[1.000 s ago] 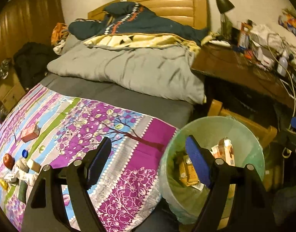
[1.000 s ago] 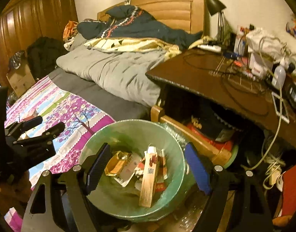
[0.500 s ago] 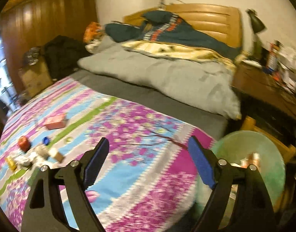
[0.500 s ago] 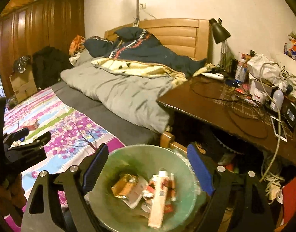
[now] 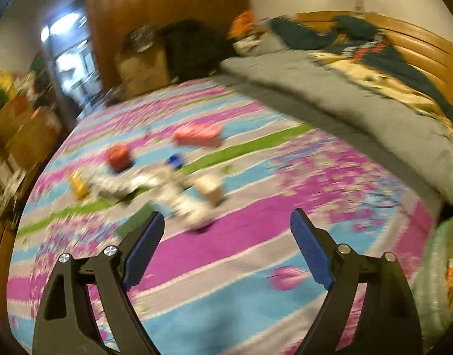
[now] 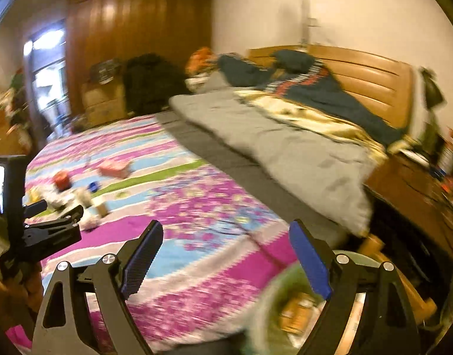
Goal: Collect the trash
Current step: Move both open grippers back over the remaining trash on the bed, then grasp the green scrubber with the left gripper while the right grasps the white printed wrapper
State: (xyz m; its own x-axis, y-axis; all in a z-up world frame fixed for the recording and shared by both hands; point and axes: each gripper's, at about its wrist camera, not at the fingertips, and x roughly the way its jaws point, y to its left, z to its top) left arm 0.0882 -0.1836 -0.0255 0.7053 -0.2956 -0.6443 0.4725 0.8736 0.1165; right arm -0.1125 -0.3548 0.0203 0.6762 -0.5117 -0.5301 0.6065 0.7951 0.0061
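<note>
Trash lies on the flowered bedspread [image 5: 256,236]: a pink box [image 5: 196,134], a red can [image 5: 118,155], a blue cap [image 5: 174,159], a yellow piece [image 5: 78,185], a tan cup [image 5: 210,188] and white crumpled wrappers [image 5: 167,189]. My left gripper [image 5: 226,236] is open and empty, above the spread just short of the wrappers. The green bin [image 6: 288,304] with trash inside sits beside the bed, under my open, empty right gripper [image 6: 226,245]. The left gripper also shows in the right wrist view [image 6: 57,219]. Both views are blurred.
A grey duvet [image 5: 359,112] and dark blanket [image 6: 315,88] cover the head of the bed. A cluttered wooden desk [image 6: 412,183] stands to the right. A wardrobe [image 6: 137,38], cardboard box [image 5: 140,65] and doorway [image 5: 69,56] lie beyond the bed.
Both grippers have swung left, away from the bin toward the bed. The trash pile has come to the middle of the left view; the bin has slid to the lower right edge.
</note>
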